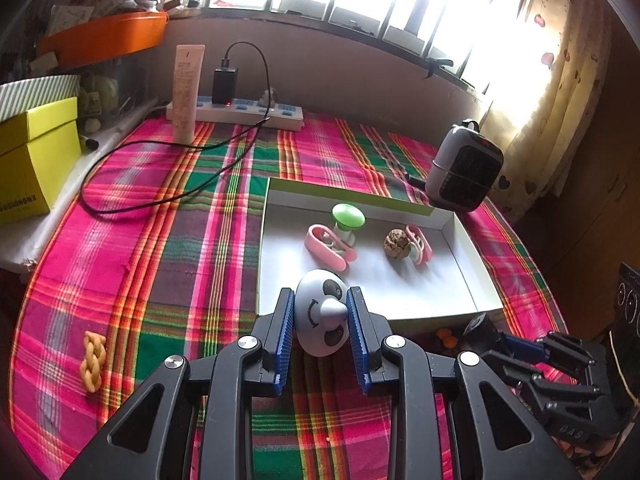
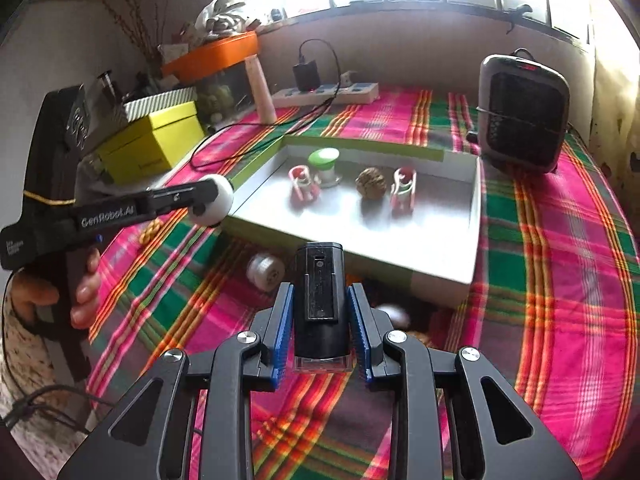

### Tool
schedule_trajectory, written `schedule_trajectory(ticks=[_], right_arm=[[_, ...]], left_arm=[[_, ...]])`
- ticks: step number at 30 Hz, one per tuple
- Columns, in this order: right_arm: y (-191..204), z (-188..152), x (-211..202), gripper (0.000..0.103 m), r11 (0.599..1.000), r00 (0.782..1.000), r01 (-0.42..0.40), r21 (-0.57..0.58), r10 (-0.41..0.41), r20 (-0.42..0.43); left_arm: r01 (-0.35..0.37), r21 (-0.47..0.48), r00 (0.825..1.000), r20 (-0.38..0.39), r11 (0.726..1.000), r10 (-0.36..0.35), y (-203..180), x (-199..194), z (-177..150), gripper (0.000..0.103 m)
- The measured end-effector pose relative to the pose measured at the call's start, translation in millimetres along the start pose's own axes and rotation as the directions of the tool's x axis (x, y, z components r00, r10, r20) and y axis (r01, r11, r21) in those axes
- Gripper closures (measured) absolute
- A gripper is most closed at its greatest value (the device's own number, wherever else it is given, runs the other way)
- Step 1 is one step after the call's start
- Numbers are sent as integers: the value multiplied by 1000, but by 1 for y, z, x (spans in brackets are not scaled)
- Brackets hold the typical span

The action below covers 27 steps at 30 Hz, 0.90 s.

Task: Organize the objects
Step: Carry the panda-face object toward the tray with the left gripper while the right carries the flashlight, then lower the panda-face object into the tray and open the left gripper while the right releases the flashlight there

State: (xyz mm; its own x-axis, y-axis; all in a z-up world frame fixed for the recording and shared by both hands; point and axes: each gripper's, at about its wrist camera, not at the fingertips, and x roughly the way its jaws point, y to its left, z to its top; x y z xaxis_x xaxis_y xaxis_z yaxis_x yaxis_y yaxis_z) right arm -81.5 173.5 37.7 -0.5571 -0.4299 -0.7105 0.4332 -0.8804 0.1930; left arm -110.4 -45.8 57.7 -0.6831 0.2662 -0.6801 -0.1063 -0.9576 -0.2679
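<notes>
The tray (image 1: 460,236) holds 4 items. The left gripper (image 1: 320,320) clamps a panda toy (image 1: 322,312); the right gripper (image 2: 320,312) grips a black device (image 2: 319,300). A braided piece (image 1: 93,360) and white spool (image 2: 265,270) remain outside on the cloth.

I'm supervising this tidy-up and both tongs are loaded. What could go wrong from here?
The round panda toy sits between flat pads in the left tongs; it may slip out short of the tray. The black device in the right tongs could knock the walnut when placed.
</notes>
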Motion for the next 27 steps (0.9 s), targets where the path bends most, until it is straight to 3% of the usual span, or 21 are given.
schedule_trajectory(ticks=[17, 27], right_arm=[[-50, 50, 30, 74, 976, 984, 180, 120, -181, -5], [-61, 67, 59, 74, 962, 970, 242, 124, -237, -55]], left_arm=[[-18, -4, 999, -41, 1000, 18, 2, 38, 20, 79], [-25, -3, 997, -76, 1000, 24, 4, 58, 22, 79]])
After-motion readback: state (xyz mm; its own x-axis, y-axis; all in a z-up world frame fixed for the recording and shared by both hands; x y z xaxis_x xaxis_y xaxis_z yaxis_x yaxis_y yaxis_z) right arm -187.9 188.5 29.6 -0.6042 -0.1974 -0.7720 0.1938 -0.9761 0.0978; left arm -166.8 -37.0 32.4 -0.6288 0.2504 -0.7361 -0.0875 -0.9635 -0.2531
